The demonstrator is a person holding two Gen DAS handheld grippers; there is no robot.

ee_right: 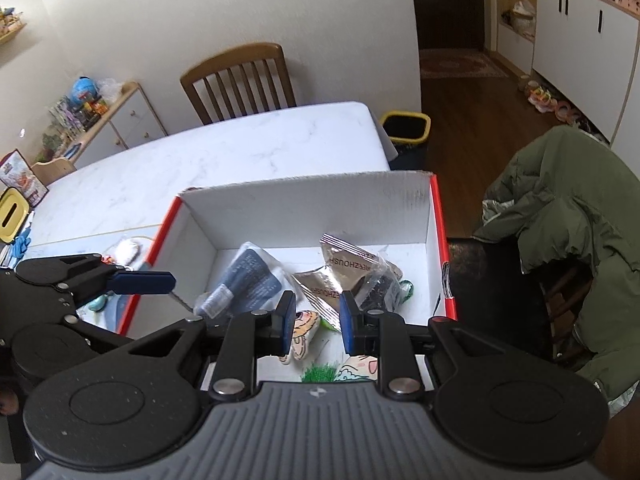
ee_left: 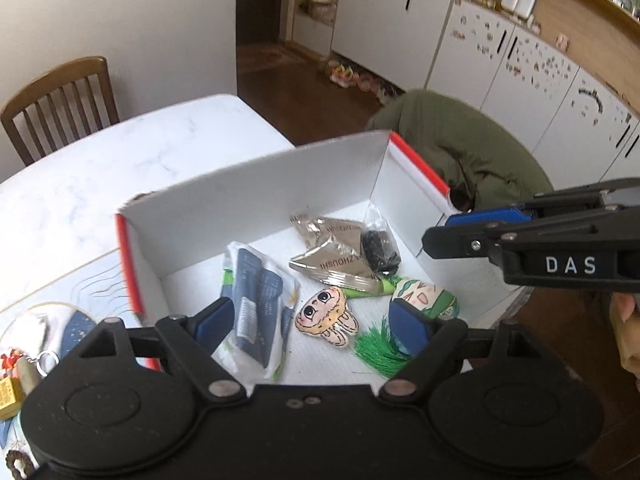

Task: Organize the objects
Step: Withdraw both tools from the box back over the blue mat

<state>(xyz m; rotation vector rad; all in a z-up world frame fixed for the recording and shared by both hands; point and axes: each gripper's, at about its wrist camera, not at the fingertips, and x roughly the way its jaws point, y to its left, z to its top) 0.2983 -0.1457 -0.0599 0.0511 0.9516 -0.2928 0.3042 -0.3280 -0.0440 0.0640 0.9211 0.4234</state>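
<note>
The left claw [ee_left: 316, 322] hangs wide open over the near end of the white cardboard box with red edges [ee_left: 256, 184], its blue pads well apart and gripping nothing — one pad over the clear packet with dark blue contents [ee_left: 256, 304], the other over the round green cartoon-face plush [ee_left: 430, 298]. Between them lie the flat cartoon monkey-face charm [ee_left: 326, 314] and a green tassel [ee_left: 378, 350]. The right claw [ee_right: 317, 322] is open a narrow gap, also empty, poised above the same box near the crinkled silver foil packets [ee_right: 340, 276].

Both claws look to be between items: several things sit in the box already, while keychains and small toys [ee_left: 24, 364] wait on the white marble counter [ee_left: 120, 148] just left of it. The next move likely calls for the left claw to swing out over the box wall to those — and close on one.
</note>
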